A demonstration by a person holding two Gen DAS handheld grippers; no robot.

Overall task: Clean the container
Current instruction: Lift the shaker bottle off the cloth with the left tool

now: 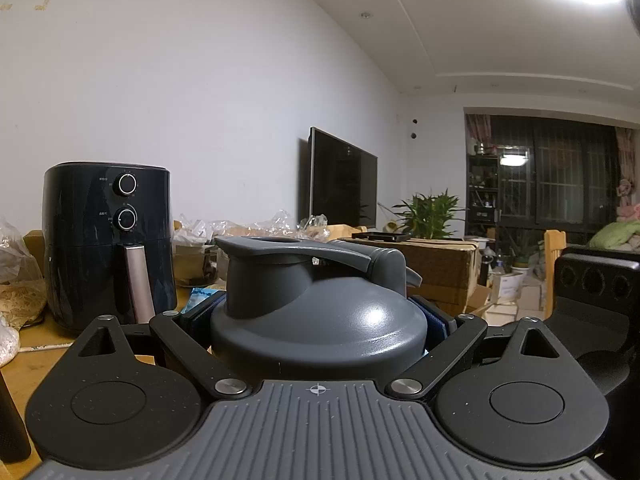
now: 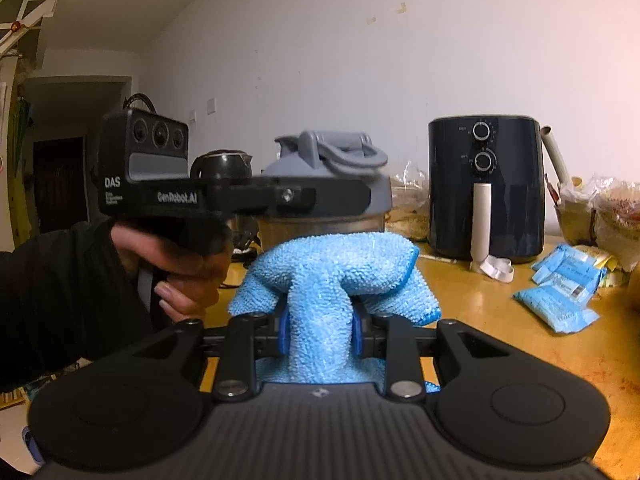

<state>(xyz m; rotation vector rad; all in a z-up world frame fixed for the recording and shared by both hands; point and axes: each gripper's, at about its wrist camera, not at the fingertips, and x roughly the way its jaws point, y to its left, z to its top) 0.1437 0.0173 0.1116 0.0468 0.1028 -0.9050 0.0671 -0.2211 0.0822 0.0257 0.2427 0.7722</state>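
The container is a bottle with a grey lid (image 1: 320, 312) and a carry loop, upright above the wooden table. My left gripper (image 1: 318, 320) is shut on it just under the lid, blue pads on both sides. From the right wrist view the same container (image 2: 328, 196) shows behind the left gripper's finger, with a hand (image 2: 180, 264) around that gripper's handle. My right gripper (image 2: 318, 332) is shut on a light blue microfibre cloth (image 2: 332, 280). The cloth bulges forward and reaches the bottle's clear lower body; contact cannot be told.
A black air fryer (image 2: 484, 184) stands at the back of the wooden table (image 2: 500, 320). Blue packets (image 2: 560, 280) lie to its right, bags of food behind. A dark kettle (image 2: 222, 164) sits behind the left gripper. A cardboard box (image 1: 436, 264) and TV (image 1: 344, 180) are further off.
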